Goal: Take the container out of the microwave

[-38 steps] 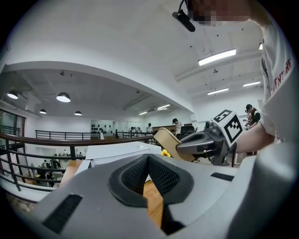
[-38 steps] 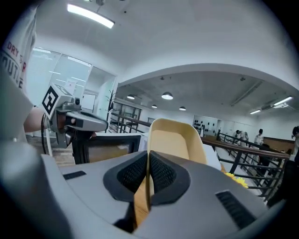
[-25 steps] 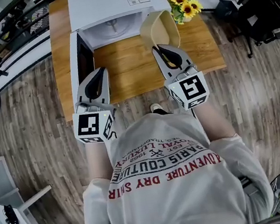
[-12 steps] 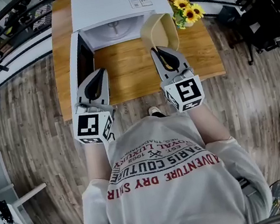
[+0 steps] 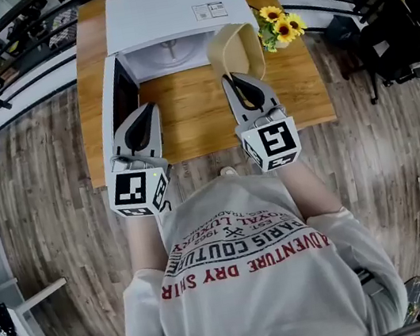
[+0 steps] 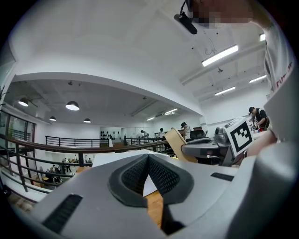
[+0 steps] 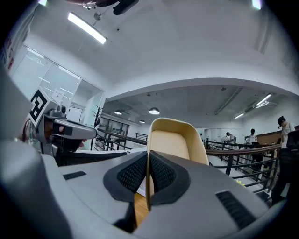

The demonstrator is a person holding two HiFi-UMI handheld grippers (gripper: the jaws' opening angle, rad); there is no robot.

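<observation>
The white microwave [image 5: 166, 10] stands at the far side of the wooden table [image 5: 201, 116], its door [image 5: 113, 100] swung open to the left. The beige container [image 5: 235, 47] is outside the cavity, in front of its right side, tilted up on edge. My right gripper [image 5: 236, 78] is shut on its near rim; in the right gripper view the container [image 7: 175, 140] rises above the right gripper [image 7: 148, 161], whose pads pinch its wall. My left gripper [image 5: 148, 111] hovers by the open door. In its own view the left gripper [image 6: 148, 156] is shut with nothing in it.
A small vase of sunflowers [image 5: 281, 23] stands on the table just right of the container. Black railings [image 5: 8, 70] run behind and beside the table. A black chair [image 5: 398, 25] sits to the right on the wooden floor.
</observation>
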